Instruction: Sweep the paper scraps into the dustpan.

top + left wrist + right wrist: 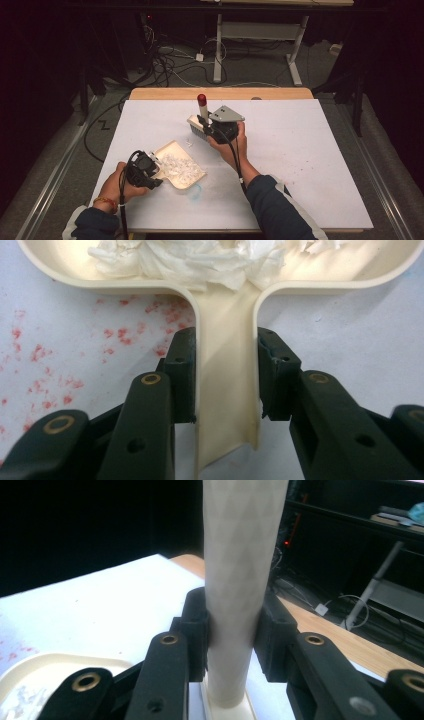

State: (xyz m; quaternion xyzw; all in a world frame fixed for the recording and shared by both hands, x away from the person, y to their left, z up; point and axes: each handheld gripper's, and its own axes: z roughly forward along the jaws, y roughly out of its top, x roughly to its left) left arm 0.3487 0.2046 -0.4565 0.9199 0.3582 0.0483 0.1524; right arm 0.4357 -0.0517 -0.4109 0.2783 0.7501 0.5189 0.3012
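A cream dustpan [199, 176] lies on the white table cover, holding a heap of crumpled white paper scraps [176, 166]. My left gripper [153, 170] is shut on the dustpan's handle [225, 330]; in the left gripper view the left gripper [225, 377] has a jaw against each side of the handle, and the scraps [200, 260] lie beyond it. My right gripper [207, 129] is shut on the white handle of an upright brush [202, 111] with a red cap. In the right gripper view the right gripper [232, 630] clamps the brush handle [242, 550]. The brush head [195, 125] sits just beyond the pan.
A few loose scraps [189, 143] lie on the table between pan and brush. Red specks [45, 355] stain the cover left of the pan's handle, and a blue smudge [195, 191] lies near it. Cables [170, 60] and desk legs [218, 50] stand beyond the far wooden edge [220, 93].
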